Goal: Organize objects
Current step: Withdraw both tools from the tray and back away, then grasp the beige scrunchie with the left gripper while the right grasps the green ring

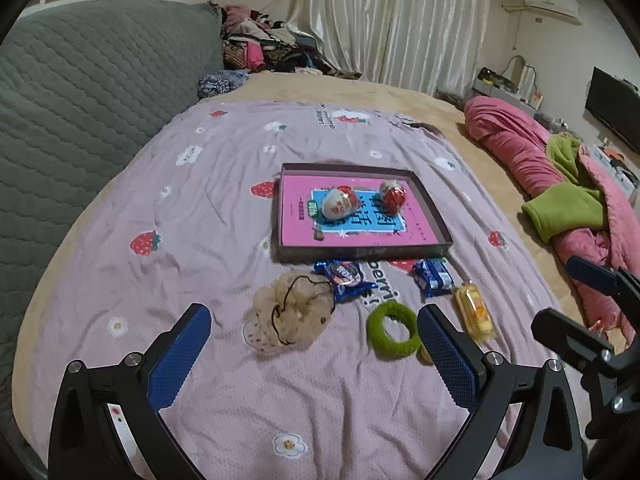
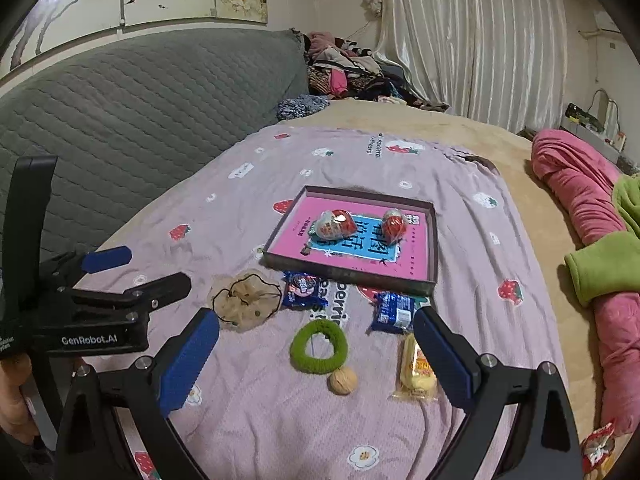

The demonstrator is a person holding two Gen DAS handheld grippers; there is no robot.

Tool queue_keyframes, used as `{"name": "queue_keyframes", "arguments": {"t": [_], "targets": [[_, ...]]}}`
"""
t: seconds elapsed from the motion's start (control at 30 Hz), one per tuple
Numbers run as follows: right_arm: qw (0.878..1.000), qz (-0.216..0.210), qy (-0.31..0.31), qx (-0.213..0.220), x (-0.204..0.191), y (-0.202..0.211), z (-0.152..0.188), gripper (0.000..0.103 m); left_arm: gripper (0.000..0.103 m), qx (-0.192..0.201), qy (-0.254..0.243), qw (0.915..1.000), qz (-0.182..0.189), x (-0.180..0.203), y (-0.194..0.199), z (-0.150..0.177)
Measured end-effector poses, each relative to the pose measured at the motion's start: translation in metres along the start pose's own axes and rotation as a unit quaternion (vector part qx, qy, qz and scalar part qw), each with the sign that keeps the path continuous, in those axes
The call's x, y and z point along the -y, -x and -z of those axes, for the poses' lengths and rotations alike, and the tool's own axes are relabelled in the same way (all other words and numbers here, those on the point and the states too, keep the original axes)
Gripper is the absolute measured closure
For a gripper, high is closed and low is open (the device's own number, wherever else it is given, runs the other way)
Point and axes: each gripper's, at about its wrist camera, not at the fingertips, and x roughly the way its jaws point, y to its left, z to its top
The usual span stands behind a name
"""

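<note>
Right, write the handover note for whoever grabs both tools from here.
Left tool: open, empty, hovering over the bedspread near the beige scrunchie.
Right tool: open, empty, hovering over the green hair tie.
Done: two wrapped egg-shaped candies, one whitish and one red, lie in the tray.
Left, all loose on the bedspread in front of the tray: beige scrunchie, green hair tie, two blue snack packets, the yellow wrapped snack and the walnut.
A red wrapper also shows at the right edge; whether it belongs to the job is unclear.
</note>
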Motion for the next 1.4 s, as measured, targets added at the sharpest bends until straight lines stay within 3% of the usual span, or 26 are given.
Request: {"name": "queue_keyframes", "arguments": {"t": [0.73, 1.4], "targets": [[1.0, 0.0, -0.005, -0.027, 0.003, -0.015, 0.017, 0.005, 0.0, -0.005, -0.009, 0.9999, -0.002, -0.003, -0.005, 0.016], [0.998, 0.008, -0.004, -0.067, 0.005, -0.076, 0.038, 0.005, 0.0, -0.04, -0.007, 0.9991, -0.006, -0.018, -0.062, 0.039]]}}
